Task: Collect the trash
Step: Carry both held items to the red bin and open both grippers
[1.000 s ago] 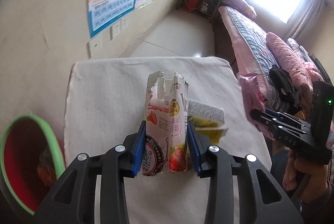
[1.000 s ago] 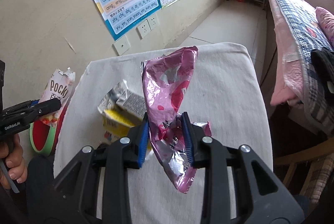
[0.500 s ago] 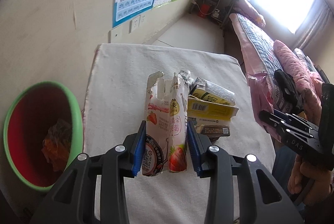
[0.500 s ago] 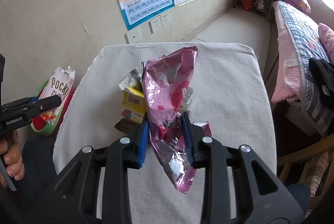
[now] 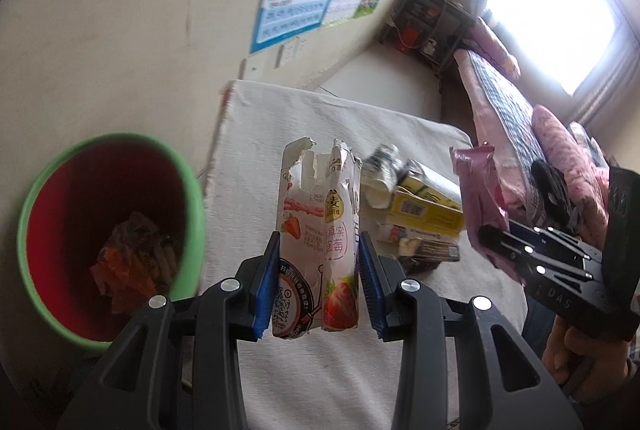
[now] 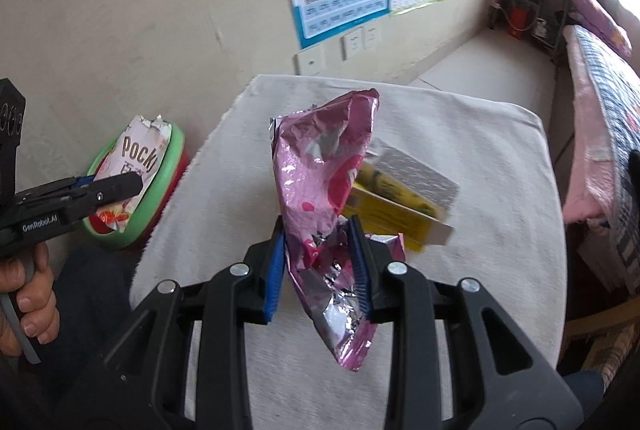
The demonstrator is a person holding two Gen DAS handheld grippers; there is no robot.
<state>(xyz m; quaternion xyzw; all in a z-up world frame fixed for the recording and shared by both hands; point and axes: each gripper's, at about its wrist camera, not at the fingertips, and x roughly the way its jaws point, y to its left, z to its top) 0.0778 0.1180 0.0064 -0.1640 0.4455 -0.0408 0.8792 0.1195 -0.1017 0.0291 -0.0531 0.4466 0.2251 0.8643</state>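
Two grippers, Pocky box [image 5: 318,250], pink wrapper [image 6: 324,197]

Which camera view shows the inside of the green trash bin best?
The left wrist view: it looks down into the green trash bin, showing its red interior and crumpled trash. The right wrist view shows only its rim, partly hidden by the Pocky box.
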